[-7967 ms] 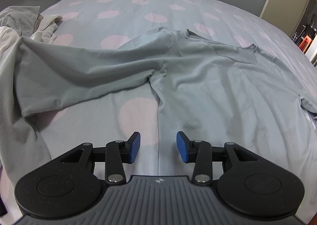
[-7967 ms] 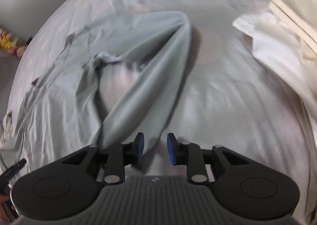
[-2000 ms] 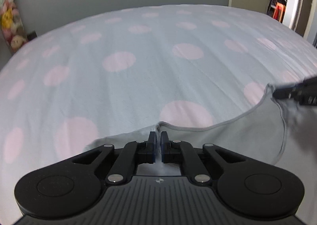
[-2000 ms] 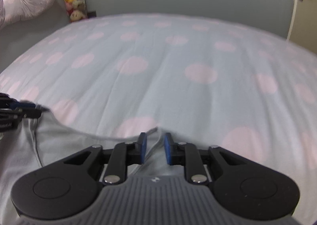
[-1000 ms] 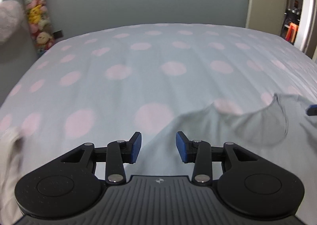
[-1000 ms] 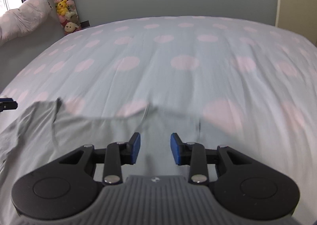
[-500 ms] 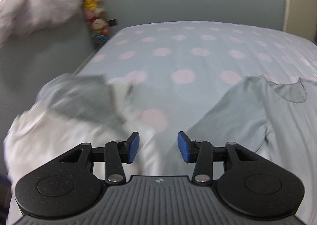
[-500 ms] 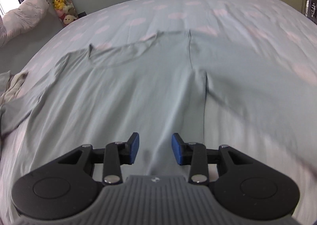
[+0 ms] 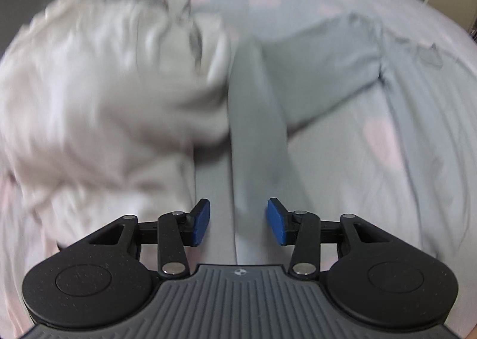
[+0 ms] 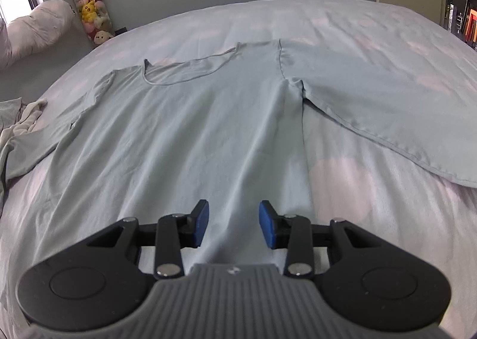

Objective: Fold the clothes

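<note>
Your left gripper (image 9: 238,221) points down at the bed (image 9: 387,160) with its blue pads (image 9: 201,221) apart and nothing pinched; its jaws have just been closing a little, and the only cloth in the gap is the shirt (image 9: 259,118) sleeve lying flat on the bedding below, not pressed by either pad. That sleeve runs from between the pads up and away, then bends to the right toward the shirt's body and neckline. Left of the sleeve, touching or overlapping its edge, sits a pale heap of clothes (image 9: 98,94), too blurred for you to tell the pieces apart. Your right gripper (image 10: 233,224) also stands with its pads (image 10: 266,224) apart and holds nothing; it hovers over the lower part of the shirt (image 10: 184,118), which lies spread on the spotted bed (image 10: 372,190) with its neckline at the far end. In this view one sleeve stretches out flat to the right, and the other reaches left toward the heap (image 10: 21,121) at the frame's edge. The shirt's body shows long shallow wrinkles running toward the gripper. Beyond the bed you can see a pink pillow (image 10: 38,29) at far left and a tube of soft toys (image 10: 89,8) against the wall.
</note>
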A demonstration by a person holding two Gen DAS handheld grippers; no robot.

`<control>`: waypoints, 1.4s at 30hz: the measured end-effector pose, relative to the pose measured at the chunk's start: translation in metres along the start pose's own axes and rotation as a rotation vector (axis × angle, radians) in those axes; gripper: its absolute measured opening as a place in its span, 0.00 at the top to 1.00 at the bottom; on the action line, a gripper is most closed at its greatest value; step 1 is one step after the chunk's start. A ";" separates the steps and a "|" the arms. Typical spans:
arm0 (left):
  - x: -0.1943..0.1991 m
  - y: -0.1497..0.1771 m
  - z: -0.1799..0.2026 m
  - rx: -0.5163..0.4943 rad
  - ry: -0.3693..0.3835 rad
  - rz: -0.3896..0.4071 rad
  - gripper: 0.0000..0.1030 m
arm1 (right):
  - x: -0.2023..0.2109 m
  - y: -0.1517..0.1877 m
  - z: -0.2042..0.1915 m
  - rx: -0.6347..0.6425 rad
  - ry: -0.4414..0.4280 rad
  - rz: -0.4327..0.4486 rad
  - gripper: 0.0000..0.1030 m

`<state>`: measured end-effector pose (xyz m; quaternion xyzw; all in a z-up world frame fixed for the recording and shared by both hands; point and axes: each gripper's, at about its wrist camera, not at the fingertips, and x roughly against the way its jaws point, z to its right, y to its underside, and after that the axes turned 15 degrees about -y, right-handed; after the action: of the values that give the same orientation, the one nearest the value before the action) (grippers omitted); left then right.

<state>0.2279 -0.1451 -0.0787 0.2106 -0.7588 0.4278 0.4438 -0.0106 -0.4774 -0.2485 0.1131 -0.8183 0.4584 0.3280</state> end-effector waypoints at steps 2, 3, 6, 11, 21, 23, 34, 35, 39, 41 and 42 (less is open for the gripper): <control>-0.002 0.005 -0.001 0.008 0.019 -0.025 0.87 | 0.001 0.000 0.000 -0.001 0.007 0.001 0.60; -0.003 0.006 -0.002 0.015 0.032 -0.031 0.93 | 0.001 -0.001 -0.001 0.001 0.011 0.003 0.60; 0.013 0.003 -0.009 0.025 0.016 0.021 0.97 | 0.001 0.000 -0.004 0.020 0.018 0.003 0.60; 0.058 -0.026 -0.026 0.010 -0.038 0.151 0.98 | -0.002 0.000 -0.007 0.044 0.031 -0.009 0.60; 0.138 -0.112 -0.017 -0.121 -0.107 0.384 0.99 | -0.011 0.002 -0.005 0.043 0.039 -0.034 0.60; 0.149 -0.123 -0.016 -0.136 -0.106 0.418 0.99 | -0.012 0.002 -0.004 0.038 0.039 -0.036 0.60; 0.075 -0.126 -0.063 -0.100 -0.336 0.260 0.99 | -0.017 0.001 -0.002 0.034 0.024 -0.035 0.60; 0.063 -0.123 -0.067 -0.090 -0.350 0.236 0.99 | -0.017 0.001 -0.001 0.030 0.022 -0.034 0.60; 0.028 -0.107 -0.074 -0.048 -0.369 0.188 0.99 | -0.018 0.001 0.000 0.020 0.021 -0.035 0.60; 0.020 -0.100 -0.076 -0.027 -0.364 0.174 0.98 | -0.018 0.001 0.000 0.020 0.022 -0.036 0.60; 0.018 -0.096 -0.077 -0.016 -0.361 0.168 0.92 | -0.018 0.001 0.000 0.019 0.023 -0.036 0.60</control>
<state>0.3238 -0.1319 -0.0004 0.2162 -0.8443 0.4126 0.2648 0.0027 -0.4793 -0.2607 0.1257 -0.8079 0.4614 0.3443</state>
